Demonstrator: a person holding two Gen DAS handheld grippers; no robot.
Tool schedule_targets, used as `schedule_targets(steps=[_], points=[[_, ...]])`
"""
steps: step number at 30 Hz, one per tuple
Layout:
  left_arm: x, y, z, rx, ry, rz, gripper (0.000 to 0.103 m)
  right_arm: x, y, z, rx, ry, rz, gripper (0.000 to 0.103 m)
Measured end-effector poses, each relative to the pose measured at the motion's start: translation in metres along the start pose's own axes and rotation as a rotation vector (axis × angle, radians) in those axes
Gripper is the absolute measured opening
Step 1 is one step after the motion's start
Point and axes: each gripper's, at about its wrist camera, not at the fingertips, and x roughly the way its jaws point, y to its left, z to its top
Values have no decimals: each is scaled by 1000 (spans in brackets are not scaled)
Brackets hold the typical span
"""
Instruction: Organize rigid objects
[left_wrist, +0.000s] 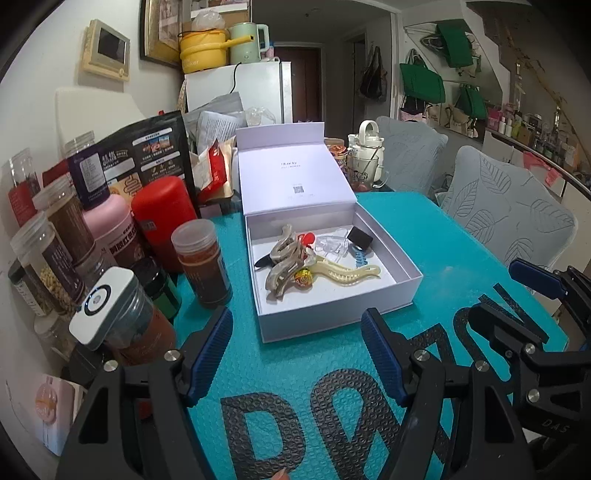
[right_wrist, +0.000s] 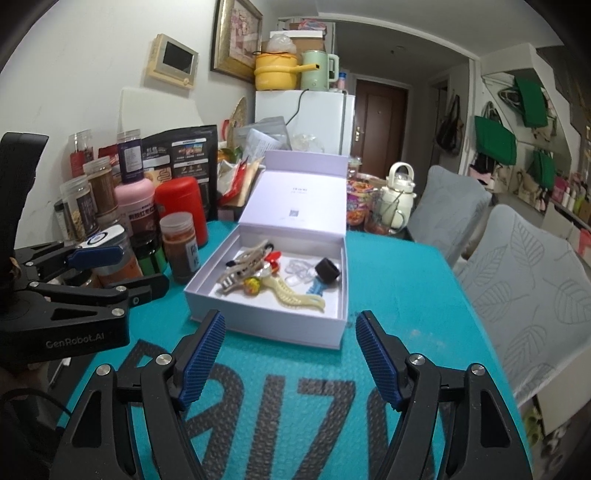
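A white box (left_wrist: 314, 326) (right_wrist: 266, 330) stands open on the teal mat, its lid tilted up at the back. Inside lie beige hair claws (left_wrist: 284, 258) (right_wrist: 240, 271), a cream hair clip (left_wrist: 347, 275) (right_wrist: 295, 295), a colourful round piece (left_wrist: 303, 277), a red piece (left_wrist: 308, 238), clear clips (left_wrist: 334, 243), a black square item (left_wrist: 360, 238) (right_wrist: 327, 269) and a small blue clip (left_wrist: 360, 258) (right_wrist: 316, 288). My left gripper (left_wrist: 297, 354) (right_wrist: 144, 268) is open and empty, just before the box's near wall. My right gripper (right_wrist: 290, 358) (left_wrist: 495, 291) is also open with nothing between its pads.
Jars, bottles and a red canister (left_wrist: 166, 218) crowd the mat's left side, with a brown spice jar (left_wrist: 205, 266) close beside the box. A white kettle (right_wrist: 399, 195) and snack cups stand behind it. Two grey chairs (right_wrist: 524, 280) line the right edge.
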Motion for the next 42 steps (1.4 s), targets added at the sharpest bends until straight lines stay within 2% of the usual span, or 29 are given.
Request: schedule_targets(steps=[10, 14, 26, 42], points=[[9, 2, -7, -1, 26, 7, 72, 7, -1, -5, 11, 23, -2, 74], [8, 1, -6, 5, 17, 32, 72, 7, -1, -4, 9, 21, -4, 74], [7, -2, -3, 11, 14, 3, 72, 6, -2, -3, 8, 17, -6, 74], [8, -4, -1, 20, 20, -2, 72, 5, -9, -6, 14, 23, -18, 74]])
